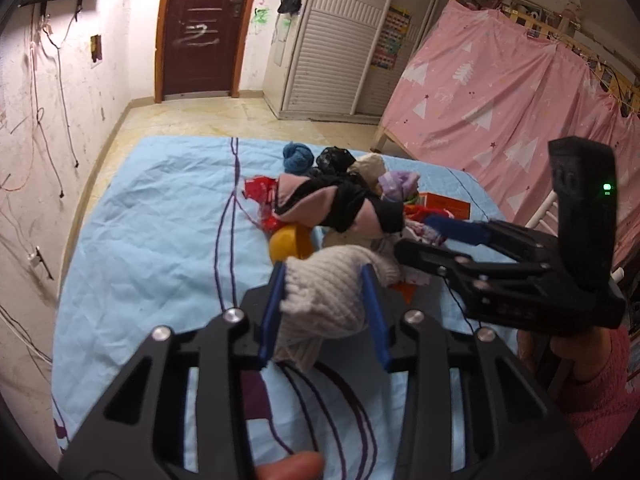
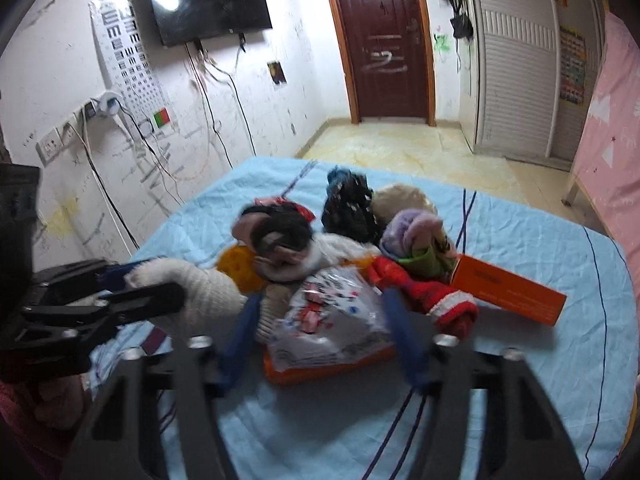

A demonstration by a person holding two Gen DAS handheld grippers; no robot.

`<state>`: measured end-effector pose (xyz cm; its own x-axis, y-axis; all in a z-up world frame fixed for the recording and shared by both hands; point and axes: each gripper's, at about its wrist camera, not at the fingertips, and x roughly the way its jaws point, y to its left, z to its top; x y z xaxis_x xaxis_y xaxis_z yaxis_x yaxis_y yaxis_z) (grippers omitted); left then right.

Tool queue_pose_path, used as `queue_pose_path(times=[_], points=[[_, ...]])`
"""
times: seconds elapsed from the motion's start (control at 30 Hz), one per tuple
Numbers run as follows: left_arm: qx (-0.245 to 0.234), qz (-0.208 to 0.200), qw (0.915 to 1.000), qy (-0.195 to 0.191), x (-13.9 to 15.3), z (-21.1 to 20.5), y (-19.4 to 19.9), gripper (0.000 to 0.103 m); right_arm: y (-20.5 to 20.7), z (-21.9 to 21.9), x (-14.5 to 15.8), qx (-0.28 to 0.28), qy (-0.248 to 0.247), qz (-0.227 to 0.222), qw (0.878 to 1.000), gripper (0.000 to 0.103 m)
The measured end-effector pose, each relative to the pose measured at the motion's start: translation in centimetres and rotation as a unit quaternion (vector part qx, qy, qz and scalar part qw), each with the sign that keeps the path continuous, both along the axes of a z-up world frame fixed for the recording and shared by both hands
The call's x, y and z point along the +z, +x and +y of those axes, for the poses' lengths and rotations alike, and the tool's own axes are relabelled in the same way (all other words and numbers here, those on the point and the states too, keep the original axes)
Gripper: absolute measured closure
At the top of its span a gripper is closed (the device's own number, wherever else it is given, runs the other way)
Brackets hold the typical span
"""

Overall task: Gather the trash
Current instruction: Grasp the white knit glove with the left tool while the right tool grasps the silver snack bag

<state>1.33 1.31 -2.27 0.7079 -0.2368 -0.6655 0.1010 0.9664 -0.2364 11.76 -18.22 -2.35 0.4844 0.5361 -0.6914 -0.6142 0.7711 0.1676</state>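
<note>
Cream knit sock (image 1: 328, 300) pinched between left gripper (image 1: 324, 280) pads

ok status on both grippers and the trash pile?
Left gripper shut on white knit sock. Right gripper straddling printed plastic wrapper, pads not clearly pressing. Socks piled behind on blue sheet; orange box beside.

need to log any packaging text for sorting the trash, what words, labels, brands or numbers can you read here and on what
Nothing can be read for certain.
Orange box: a line of small print, too blurred to read.
White printed plastic bag: red and blue marks, blurred, unreadable.
Eye chart on wall: rows of "E" shapes only, no words.
Door: white scrawl, not legible text.
Wardrobe poster: too small to read.
</note>
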Motion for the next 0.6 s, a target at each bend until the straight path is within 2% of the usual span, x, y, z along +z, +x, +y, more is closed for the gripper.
queue_pose_path(times=[0.07, 0.17, 0.43, 0.6], points=[[-0.003, -0.008, 0.9999, 0.005, 0.2, -0.2, -0.2, 0.072, 0.2, -0.1, -0.3, -0.001, -0.002, 0.005, 1.000, 0.071], [-0.004, -0.019, 0.9997, 0.012, 0.6, -0.4, -0.6, 0.072, 0.2, -0.7, -0.1, -0.008, 0.008, 0.003, 1.000, 0.081], [-0.011, -0.062, 0.9971, 0.042, 3.5, -1.8, -1.5, 0.072, -1.4, -3.2, 2.5, -0.011, 0.055, -0.030, 0.998, 0.082], [-0.027, -0.076, 0.9944, 0.068, 5.1, -4.2, -1.1, 0.072, -2.4, -6.9, 4.5, -0.036, 0.088, -0.062, 0.994, 0.082]])
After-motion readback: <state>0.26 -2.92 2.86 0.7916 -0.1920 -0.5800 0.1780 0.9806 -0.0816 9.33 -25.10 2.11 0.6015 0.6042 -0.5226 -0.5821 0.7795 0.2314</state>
